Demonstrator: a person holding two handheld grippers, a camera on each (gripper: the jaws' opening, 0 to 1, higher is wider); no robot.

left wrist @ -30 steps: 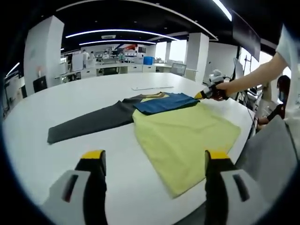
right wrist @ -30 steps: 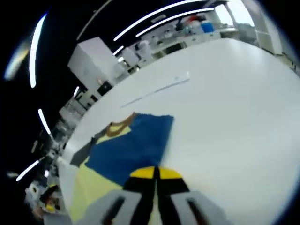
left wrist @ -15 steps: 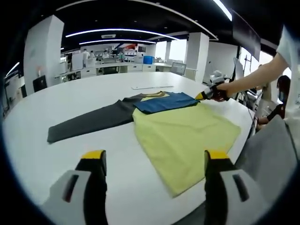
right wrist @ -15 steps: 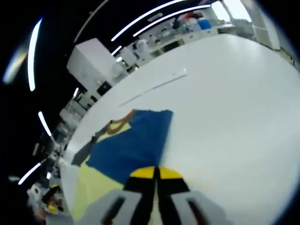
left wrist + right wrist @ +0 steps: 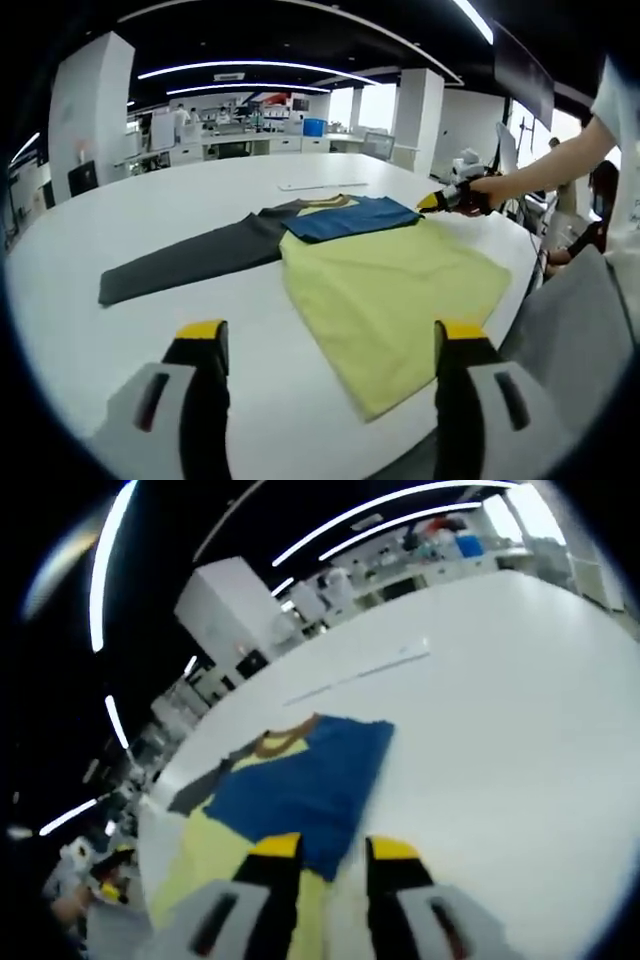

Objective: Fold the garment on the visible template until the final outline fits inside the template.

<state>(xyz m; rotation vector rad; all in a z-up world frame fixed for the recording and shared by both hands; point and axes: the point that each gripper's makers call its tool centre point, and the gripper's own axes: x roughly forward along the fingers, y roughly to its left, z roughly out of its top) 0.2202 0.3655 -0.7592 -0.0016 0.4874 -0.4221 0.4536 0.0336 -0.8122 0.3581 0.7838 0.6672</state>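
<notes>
On the white table (image 5: pixel 150 210) lies one garment (image 5: pixel 385 290), flat: yellow body, blue sleeve folded across, one grey sleeve stretched out. Two grippers: left gripper (image 5: pixel 320 340) hovers spread wide before it, right gripper (image 5: pixel 335 848) parted at the blue sleeve's edge.

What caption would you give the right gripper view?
Open right tongs over a blue sleeve folded onto the yellow garment on a white table.
</notes>
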